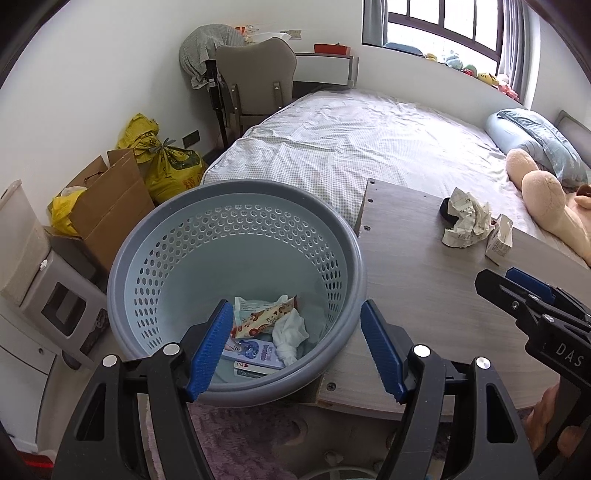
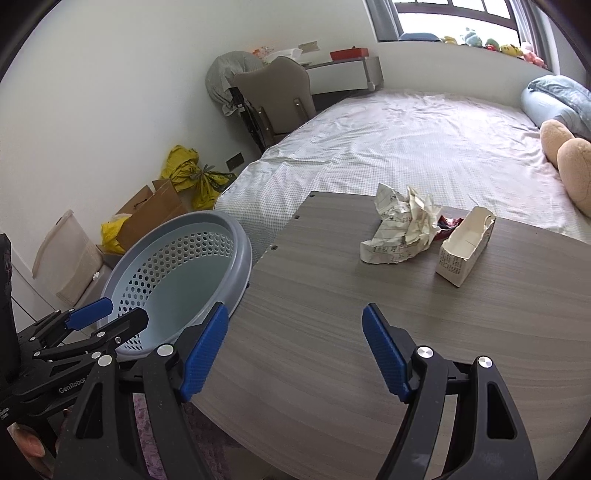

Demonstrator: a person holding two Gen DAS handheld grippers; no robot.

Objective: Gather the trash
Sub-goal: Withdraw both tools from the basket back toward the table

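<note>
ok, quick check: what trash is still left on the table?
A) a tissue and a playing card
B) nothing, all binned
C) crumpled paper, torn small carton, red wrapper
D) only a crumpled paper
C: the crumpled paper, the torn carton and a red wrapper between them still lie on the table; the tissue and card are already in the basket.

daylight from window | soft shadows | fisheye-bent edges | perhaps slightly overexposed

One basket, one crumpled paper, one torn carton, two hand-held grippers.
</note>
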